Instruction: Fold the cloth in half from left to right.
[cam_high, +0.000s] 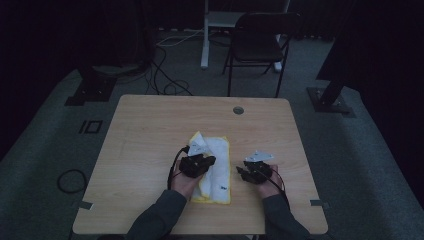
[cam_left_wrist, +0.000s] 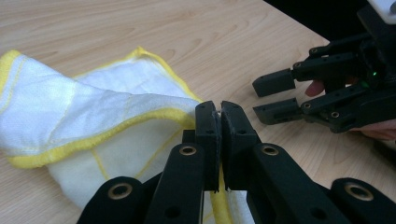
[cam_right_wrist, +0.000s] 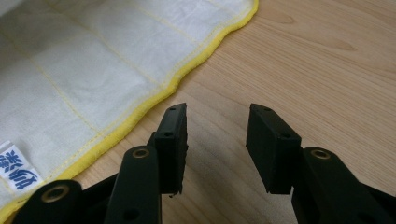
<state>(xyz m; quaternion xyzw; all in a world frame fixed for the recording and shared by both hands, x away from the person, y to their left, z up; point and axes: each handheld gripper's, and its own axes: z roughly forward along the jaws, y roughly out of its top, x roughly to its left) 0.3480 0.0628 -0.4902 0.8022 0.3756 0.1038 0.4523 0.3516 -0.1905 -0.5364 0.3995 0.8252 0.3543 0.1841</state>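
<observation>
Where left tool (cam_left_wrist: 219, 108) pinches: cloth (cam_left_wrist: 88, 112) hem (yellow).

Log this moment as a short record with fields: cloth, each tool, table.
cloth: white cloth with yellow hem, partly folded over itself, flat on the table
left tool: left tool, jaws shut on a fold of the cloth's hem
right tool: right tool, jaws open, nothing between them, over bare wood beside the cloth's edge
label: small white tag with blue print near the hem
table: wooden table

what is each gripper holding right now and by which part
The left gripper is shut on the white cloth, pinching its yellow hem. The right gripper is open over bare table, holding nothing.
</observation>
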